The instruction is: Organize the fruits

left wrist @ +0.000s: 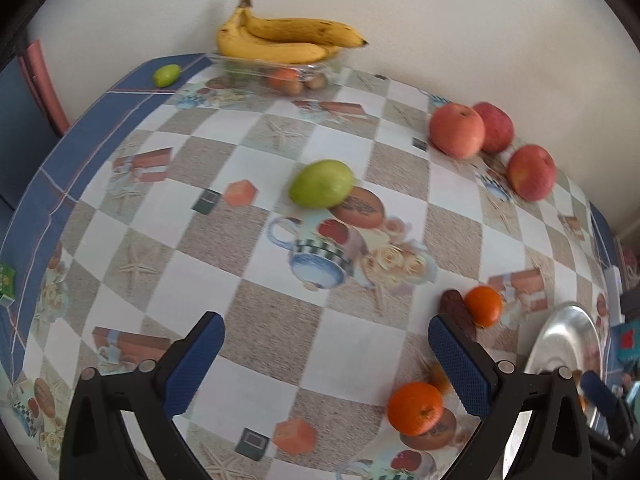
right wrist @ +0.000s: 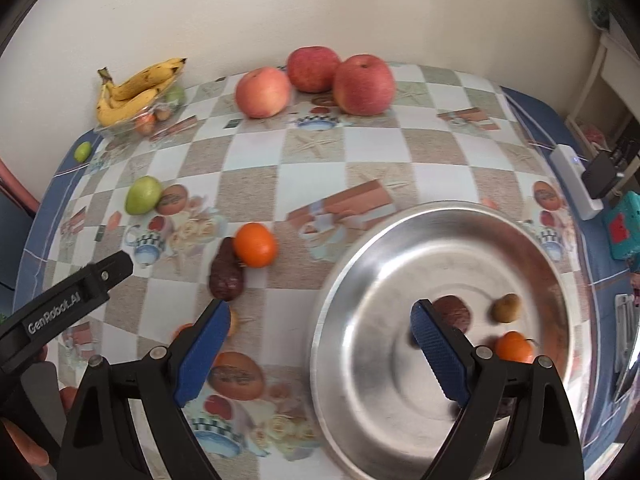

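Observation:
My left gripper [left wrist: 324, 326] is open over the checked tablecloth, nothing between its blue pads. Ahead of it lies a green fruit [left wrist: 322, 183]. To its right are an orange [left wrist: 483, 306] beside a dark purple fruit [left wrist: 454, 308], and a nearer orange [left wrist: 416, 408]. My right gripper [right wrist: 320, 312] is open and empty, straddling the left rim of a steel plate [right wrist: 360, 248]. In the plate lie a dark fruit [right wrist: 454, 312], a small brown fruit [right wrist: 506, 308] and a small orange [right wrist: 514, 346]. Three red apples [right wrist: 363, 84] stand at the back.
Bananas [left wrist: 288, 38] rest on a clear tray [left wrist: 280, 70] of small fruits by the wall, with a small green fruit [left wrist: 167, 75] to its left. A white device [right wrist: 572, 176] and a teal box [right wrist: 620, 228] sit at the table's right edge. A hand [right wrist: 24, 440] shows at lower left.

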Tool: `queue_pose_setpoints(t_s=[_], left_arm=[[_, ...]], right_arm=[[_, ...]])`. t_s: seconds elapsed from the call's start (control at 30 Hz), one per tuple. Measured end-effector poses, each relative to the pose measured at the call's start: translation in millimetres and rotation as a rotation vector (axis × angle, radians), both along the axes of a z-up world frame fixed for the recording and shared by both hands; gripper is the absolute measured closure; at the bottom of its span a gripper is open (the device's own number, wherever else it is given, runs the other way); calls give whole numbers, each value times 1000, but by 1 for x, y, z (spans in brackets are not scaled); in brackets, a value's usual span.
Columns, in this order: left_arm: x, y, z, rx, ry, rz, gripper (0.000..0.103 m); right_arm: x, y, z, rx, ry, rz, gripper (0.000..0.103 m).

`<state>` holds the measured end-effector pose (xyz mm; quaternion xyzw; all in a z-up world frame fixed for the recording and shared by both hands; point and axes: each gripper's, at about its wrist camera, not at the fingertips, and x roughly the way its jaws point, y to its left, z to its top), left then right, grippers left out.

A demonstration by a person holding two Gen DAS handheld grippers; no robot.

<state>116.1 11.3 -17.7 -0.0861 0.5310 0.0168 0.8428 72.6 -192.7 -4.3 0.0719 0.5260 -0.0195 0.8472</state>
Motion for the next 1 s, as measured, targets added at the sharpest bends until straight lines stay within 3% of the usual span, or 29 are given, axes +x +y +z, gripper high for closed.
queue_pose_setpoints(t_s=[0.1,0.33,0.67,0.93,1.0], left_arm=[[-1,-13,-4,-28,14,-46,0],[-6,-32,-21,-87,92,-113,0],[-19,-55,-30,-58,138,-200,3],[-24,-69,-32,-38,141,-259,23],[-24,-68,-32,-31,142,-263,33]], right_arm=[[-2,-13,-1,-30,-16,-24,11],[-5,-40,-4,41,-11,-110,11],[-5,-41,-5,67,-14,-120,11],[-3,-35,-4,62,-15,-104,11],[-3,-35,-4,62,-13,-105,11]])
